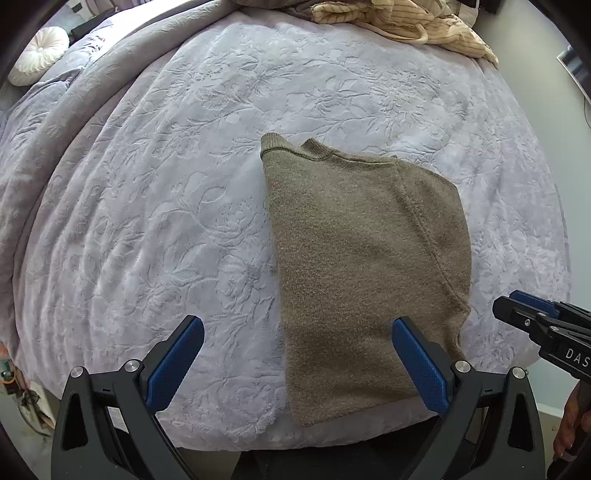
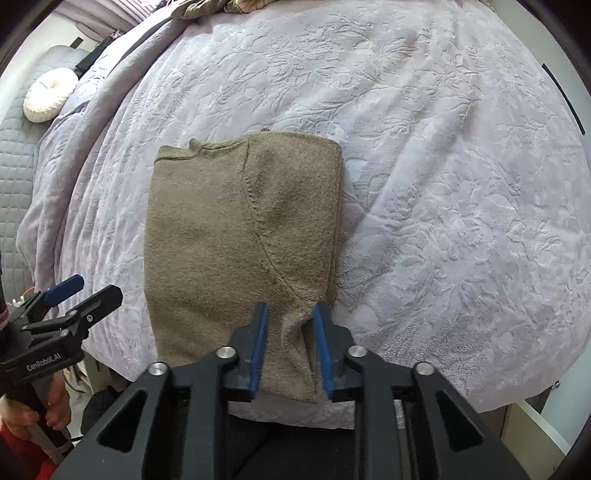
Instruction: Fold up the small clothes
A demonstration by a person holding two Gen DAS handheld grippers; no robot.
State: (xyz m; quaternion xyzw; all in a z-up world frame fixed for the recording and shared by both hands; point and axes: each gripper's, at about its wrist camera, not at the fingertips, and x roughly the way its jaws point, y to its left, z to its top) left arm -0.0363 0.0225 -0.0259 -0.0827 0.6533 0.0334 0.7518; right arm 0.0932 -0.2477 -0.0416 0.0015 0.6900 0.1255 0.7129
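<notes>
Right wrist view shows your right gripper (image 2: 290,314) with jaws half apart around a raised fold of the sweater (image 2: 236,236), at the bed's (image 2: 443,184) near edge. Left gripper (image 1: 295,328) is wide apart. Soft, light knit: pinch both near corners.

White lettering "GenRobot.AI" is showing on the black plastic left gripper (image 2: 79,291), and cut-off letters "DAS" are showing on the black plastic right gripper (image 1: 517,304).

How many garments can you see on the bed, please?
2: a folded olive-brown knit sweater at the near edge of the lilac embossed bedspread, and a crumpled cream striped garment at the far edge; others may be hidden.
</notes>
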